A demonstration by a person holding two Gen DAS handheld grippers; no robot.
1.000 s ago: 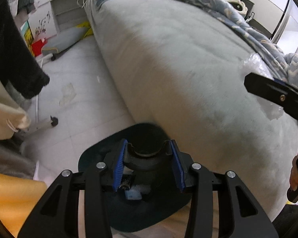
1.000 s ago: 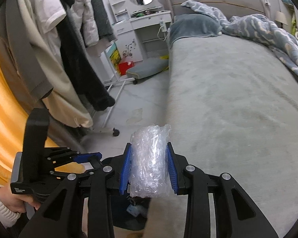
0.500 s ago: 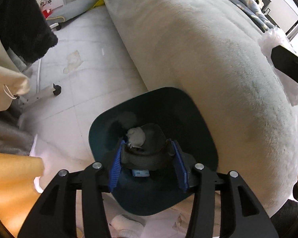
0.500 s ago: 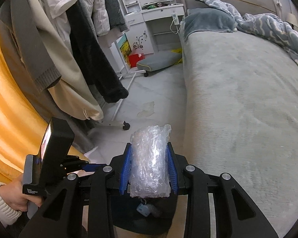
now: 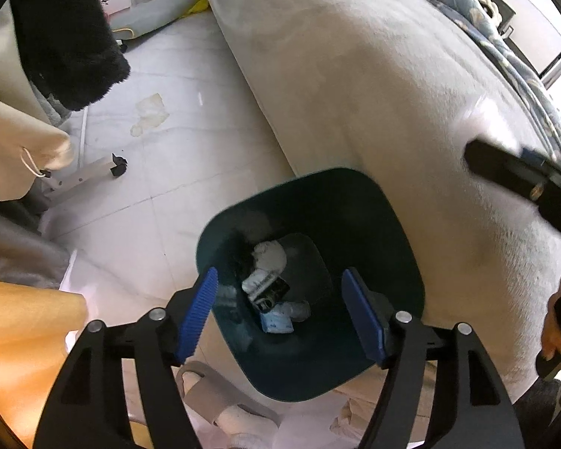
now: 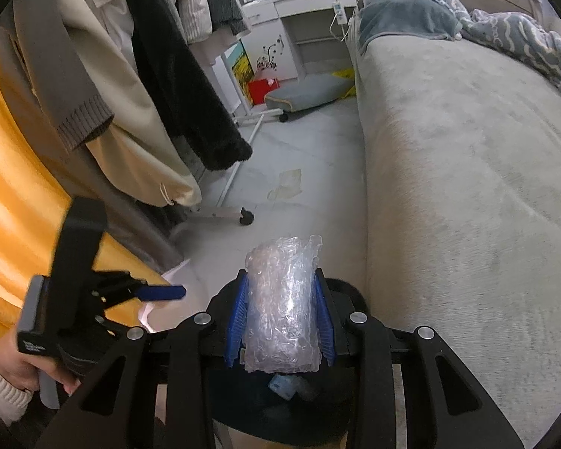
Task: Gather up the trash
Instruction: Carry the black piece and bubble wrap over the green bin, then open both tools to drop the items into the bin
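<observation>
A dark teal trash bin (image 5: 389, 247) stands on the floor against the bed. It holds several bits of trash (image 5: 267, 280): white wads, a dark lump, a blue packet. My left gripper (image 5: 280, 312) is open and empty right above the bin's mouth. My right gripper (image 6: 280, 321) is shut on a roll of clear bubble wrap (image 6: 282, 307) and holds it above the bin (image 6: 348, 295). The left gripper also shows in the right wrist view (image 6: 161, 292), and the right gripper's arm shows blurred in the left wrist view (image 5: 520, 176).
A grey bed (image 6: 467, 157) fills the right side, with a blue patterned blanket (image 6: 523, 37). Coats hang on a wheeled rack (image 6: 220, 217) at the left. A yellow cloth (image 6: 15, 194) is at the near left. A slipper (image 5: 220, 400) lies beside the bin.
My left gripper has opened and let go of the dark lump, which now lies in the bin. My right gripper has moved over the bin with the bubble wrap.
</observation>
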